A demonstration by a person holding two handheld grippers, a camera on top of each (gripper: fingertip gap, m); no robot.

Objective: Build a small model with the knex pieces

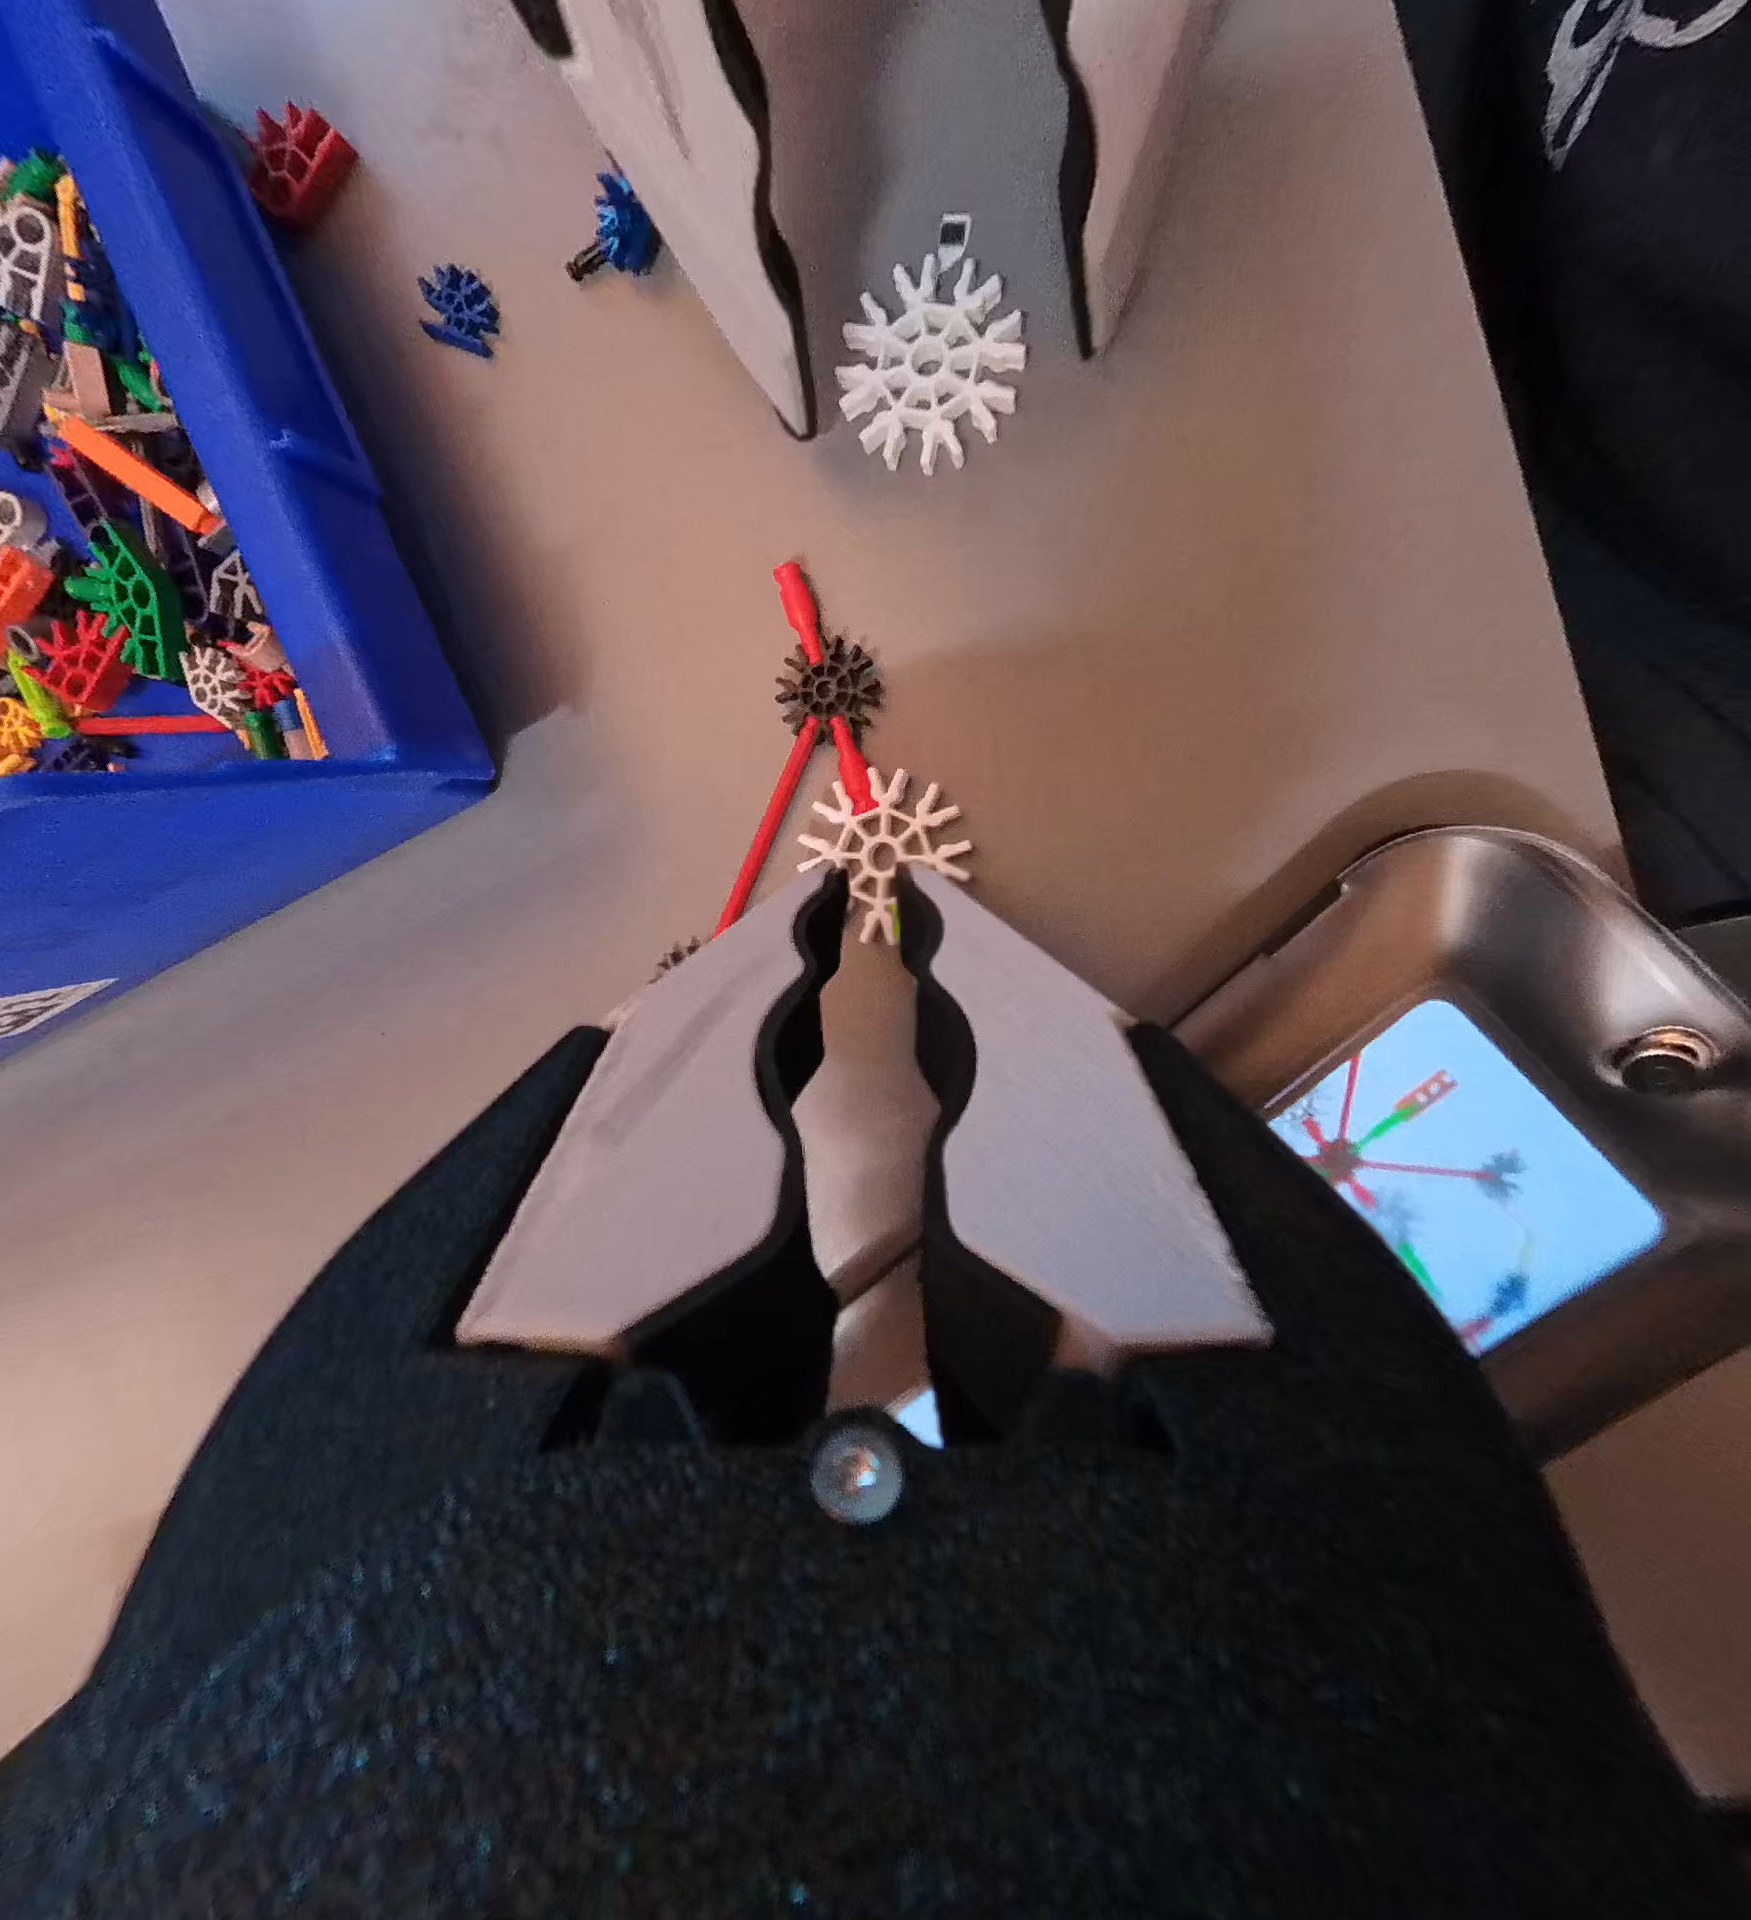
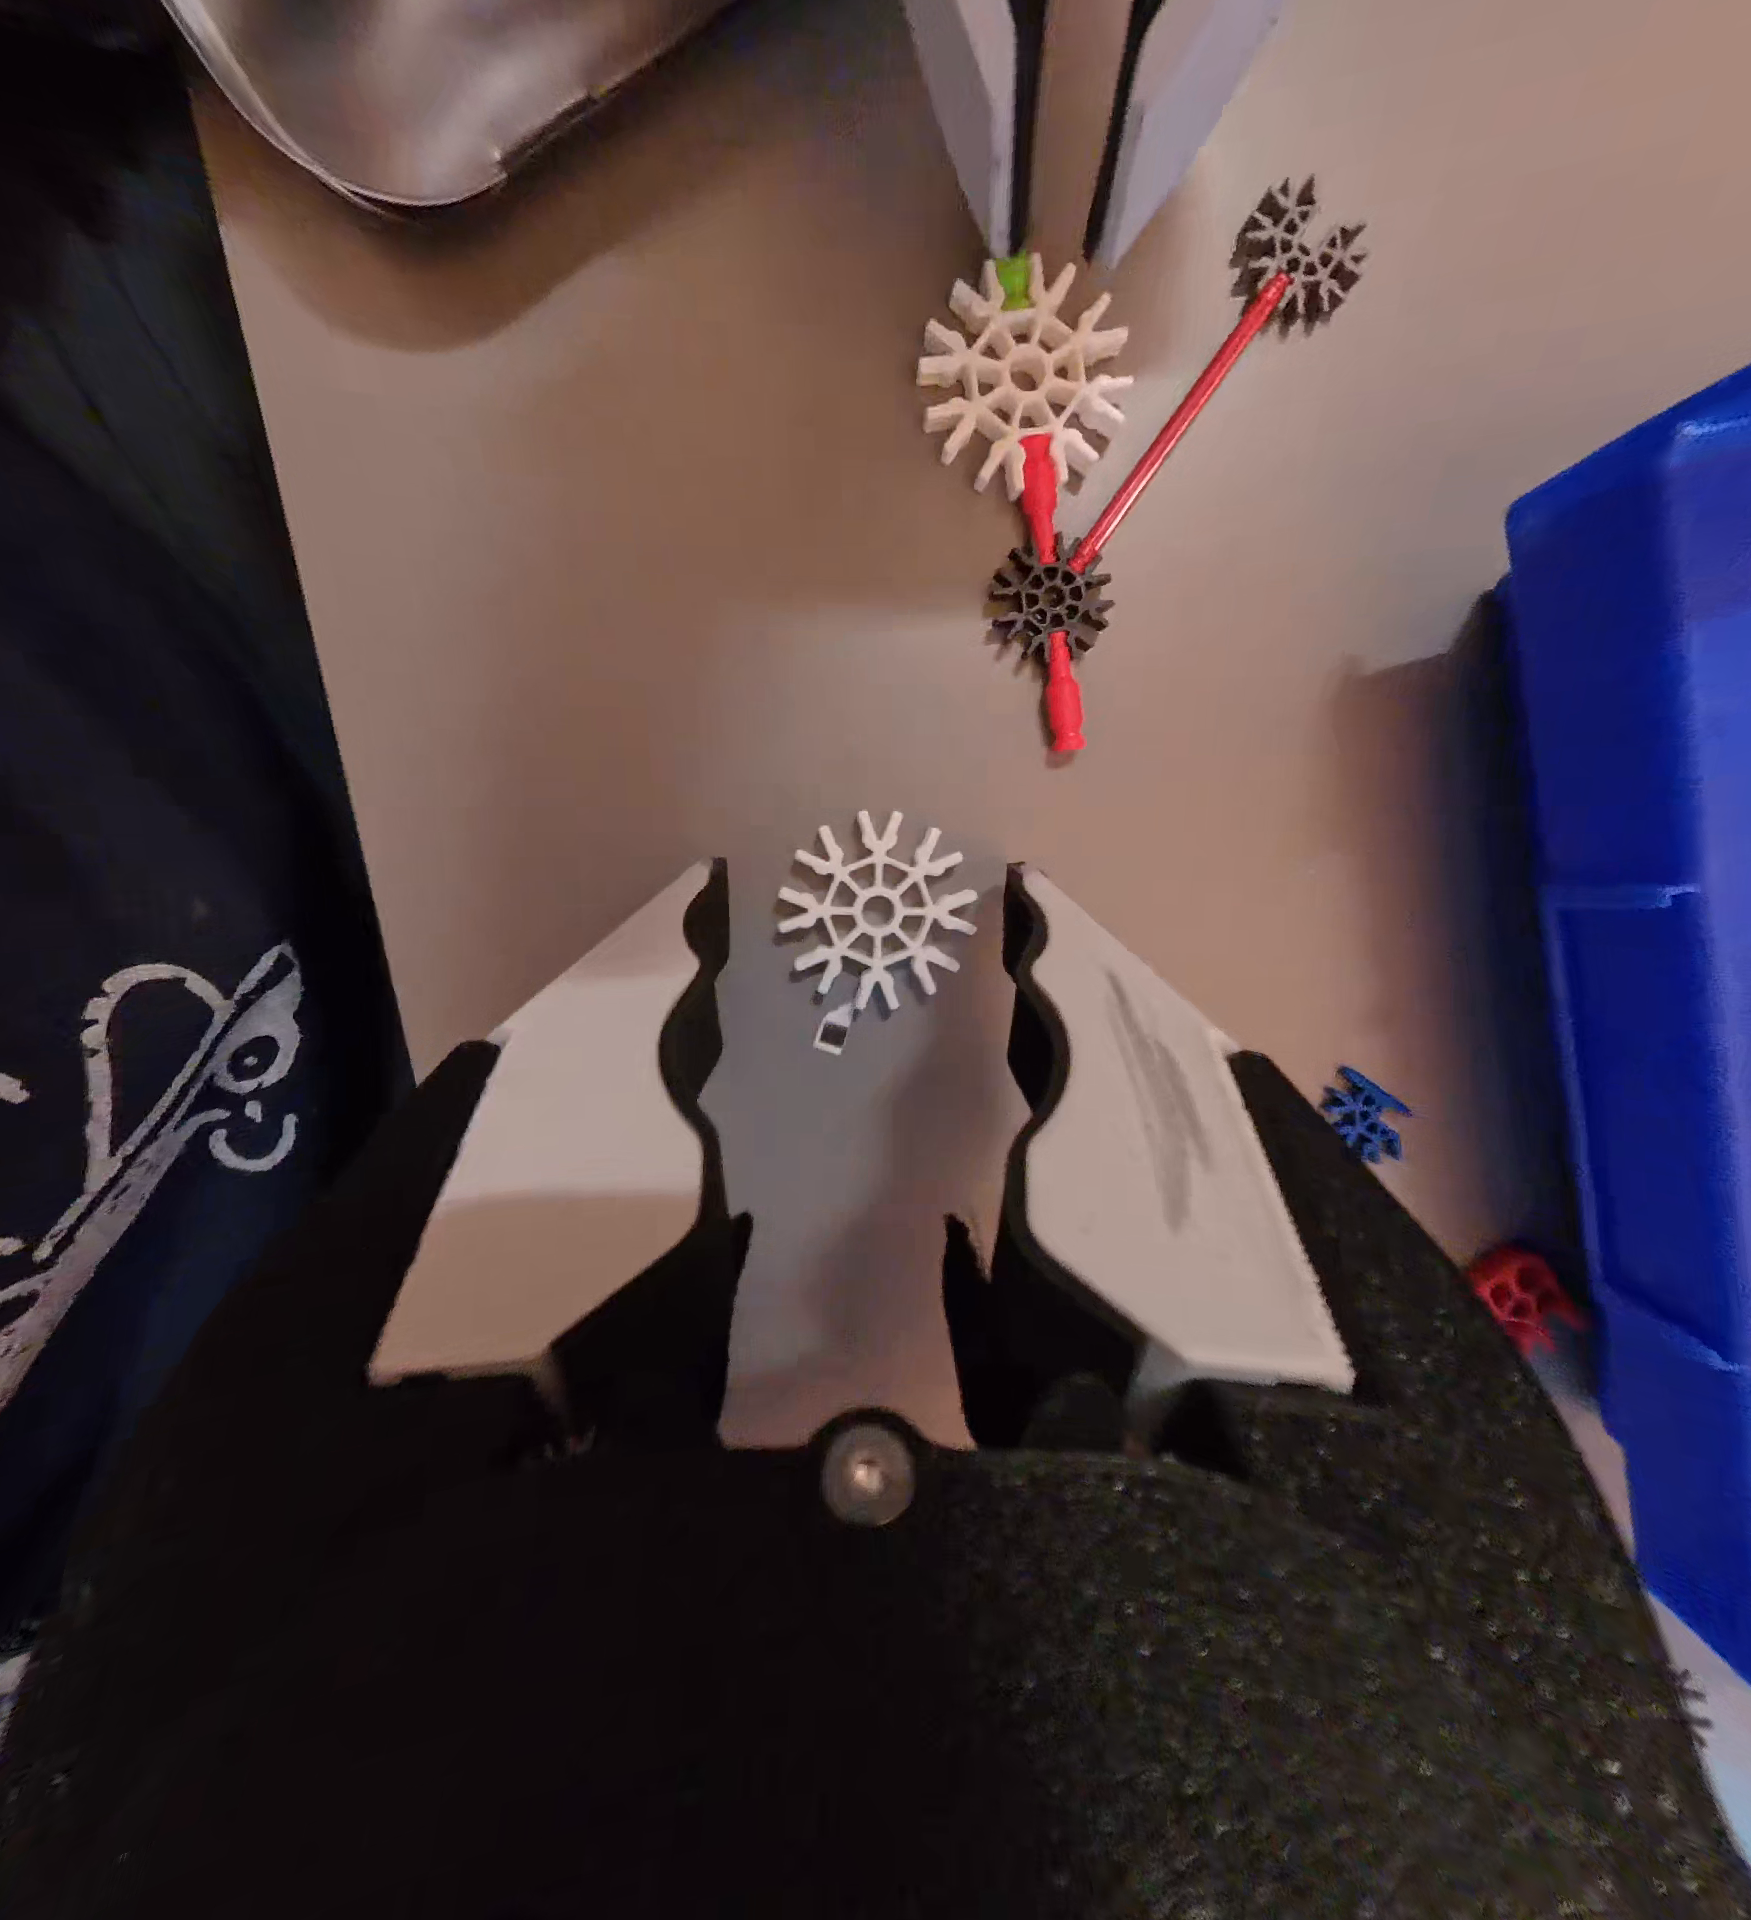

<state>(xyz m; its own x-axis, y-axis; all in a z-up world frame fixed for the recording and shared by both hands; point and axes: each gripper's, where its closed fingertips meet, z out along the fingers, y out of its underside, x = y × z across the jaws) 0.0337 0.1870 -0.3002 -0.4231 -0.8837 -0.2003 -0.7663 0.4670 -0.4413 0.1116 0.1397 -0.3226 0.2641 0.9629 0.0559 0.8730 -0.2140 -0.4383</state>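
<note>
White snowflake connector point(image 1: 883, 852), eight-spoked, flat

- Looks like a hobby or test bench: a plain beige worktop point(image 1: 1110, 644) with scattered toy building pieces.
- A blue bin point(image 1: 351, 540) full of mixed colourful pieces stands on it.
- A small screen point(image 1: 1453, 1164) in a metal stand rests nearby.
</note>
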